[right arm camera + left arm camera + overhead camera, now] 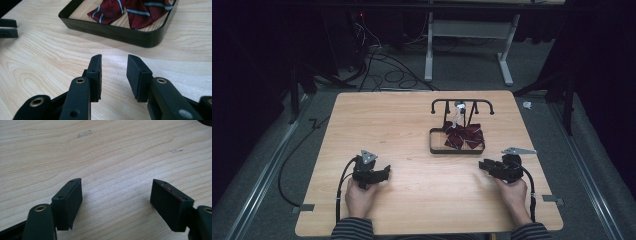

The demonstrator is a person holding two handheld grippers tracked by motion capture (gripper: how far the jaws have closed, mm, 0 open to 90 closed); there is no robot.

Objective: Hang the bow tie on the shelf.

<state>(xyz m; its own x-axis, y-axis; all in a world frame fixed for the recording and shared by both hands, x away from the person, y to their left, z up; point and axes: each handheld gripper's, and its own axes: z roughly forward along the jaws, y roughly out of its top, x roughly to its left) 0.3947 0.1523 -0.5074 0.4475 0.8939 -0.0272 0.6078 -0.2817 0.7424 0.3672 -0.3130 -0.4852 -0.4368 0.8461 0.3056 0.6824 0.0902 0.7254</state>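
Dark room with a grey floor and loose cables behind; our light wooden table (412, 130) carries a black tray (433, 148) with a bent-wire rack at its far edge. We note a dark red bow tie with pale stripes (464, 136) lying inside the tray, right of the table's centre.

We hold the right gripper (484, 165) near the table's near right corner, just short of the tray's near right corner and apart from it. Its jaws stand partly open with nothing between them; in the right gripper view the bow tie (130, 11) lies ahead, beyond the tray's wall (112, 28).

The left gripper (384, 172) rests well to the left of the tray, jaws wide apart over bare wood, empty.
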